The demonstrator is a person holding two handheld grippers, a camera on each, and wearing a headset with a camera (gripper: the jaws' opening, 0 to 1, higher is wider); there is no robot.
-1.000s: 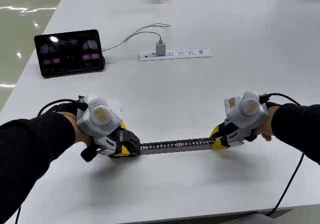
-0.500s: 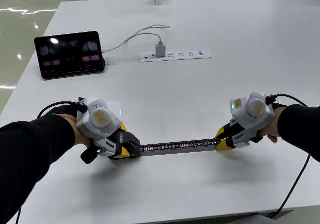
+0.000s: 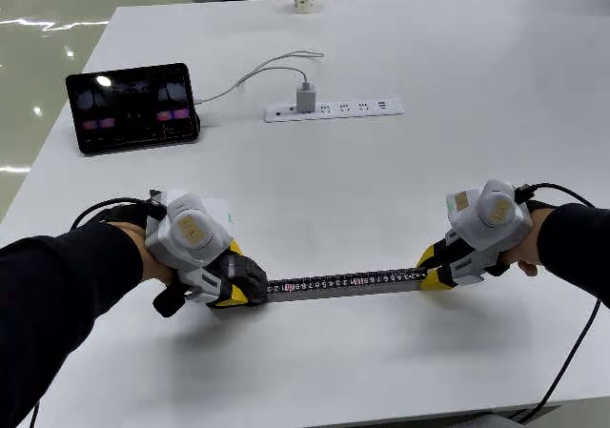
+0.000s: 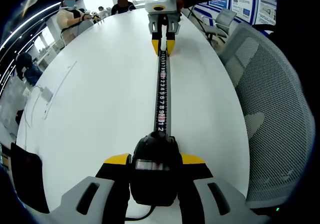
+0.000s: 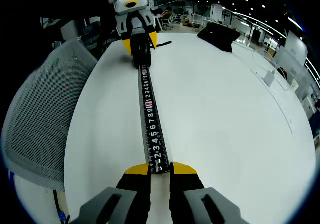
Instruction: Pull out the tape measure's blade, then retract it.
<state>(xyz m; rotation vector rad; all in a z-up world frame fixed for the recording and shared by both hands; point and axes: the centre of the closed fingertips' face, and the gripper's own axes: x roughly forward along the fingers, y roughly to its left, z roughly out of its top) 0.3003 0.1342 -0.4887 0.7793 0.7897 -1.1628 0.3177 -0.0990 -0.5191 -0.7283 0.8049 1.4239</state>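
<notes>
At the far left of the head view, a flat black tablet with a lit screen lies on the white tabletop, well apart from the work. Nearer to us, the left gripper, grey with yellow-tipped jaws, is clamped around the black, rounded plastic tape measure case, which rests on the table close to the near edge. From the case the narrow grey metal blade runs flat along the table to the right gripper, whose jaws are nearly together and pinch the blade's end between their yellow tips. Over the last second the case has stayed where it was, while the right gripper has carried the blade's end further to our right. A longer stretch of blade now lies between the two grippers. We judge that the pull-out is still under way and the retraction has not begun. As for writing, the right gripper view lets us read the blade's black digits: 2 to 9 up from the jaws, then a red-marked ten, then the count starting again toward the case. In the left gripper view a pale label sits on top of the case, too blurred to give us a brand.
</notes>
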